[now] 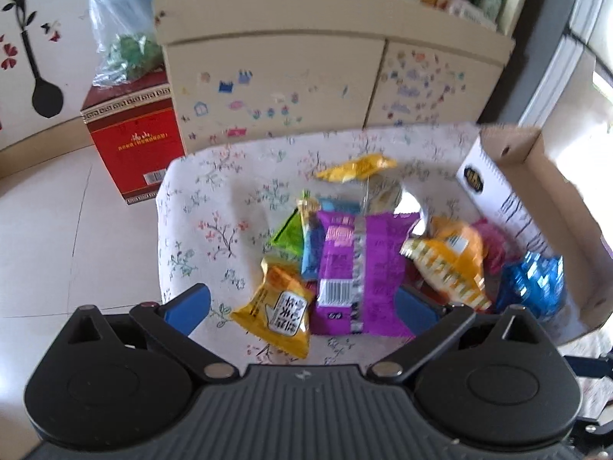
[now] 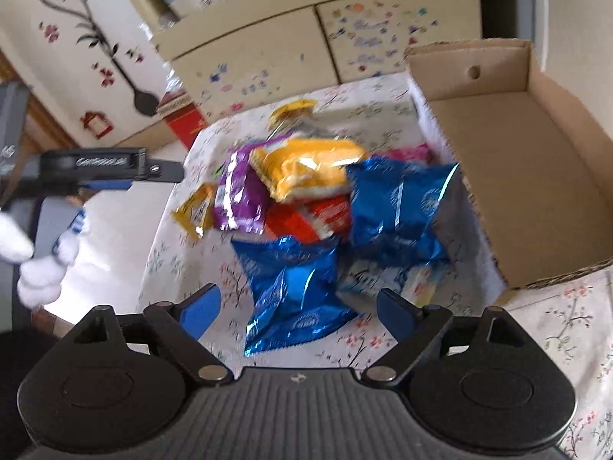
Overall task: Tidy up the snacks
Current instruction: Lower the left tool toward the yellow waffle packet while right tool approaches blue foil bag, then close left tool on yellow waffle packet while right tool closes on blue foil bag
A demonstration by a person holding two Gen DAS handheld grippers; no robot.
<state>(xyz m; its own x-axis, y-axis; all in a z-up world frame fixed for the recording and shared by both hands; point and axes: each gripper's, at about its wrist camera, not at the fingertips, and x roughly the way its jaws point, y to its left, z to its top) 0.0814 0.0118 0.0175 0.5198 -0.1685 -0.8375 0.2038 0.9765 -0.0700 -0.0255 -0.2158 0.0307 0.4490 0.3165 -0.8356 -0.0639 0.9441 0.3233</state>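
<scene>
Two blue snack packets (image 2: 398, 207), one purple packet (image 1: 356, 268) and one cardboard box (image 2: 536, 176) are lying on the cloth; both grippers, left gripper (image 1: 302, 306) and right gripper (image 2: 299, 306), are hovering spread, gripping nothing.

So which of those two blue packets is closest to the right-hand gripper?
The lower blue packet, lying right between the open right gripper's fingers. The other blue packet sits farther off, beside the cardboard box.

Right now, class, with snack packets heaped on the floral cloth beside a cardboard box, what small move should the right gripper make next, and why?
Probably lower the right gripper onto the nearest blue foil packet and close. Its jaws stand open with that packet between them, ungripped, and the cardboard box looks empty.
</scene>
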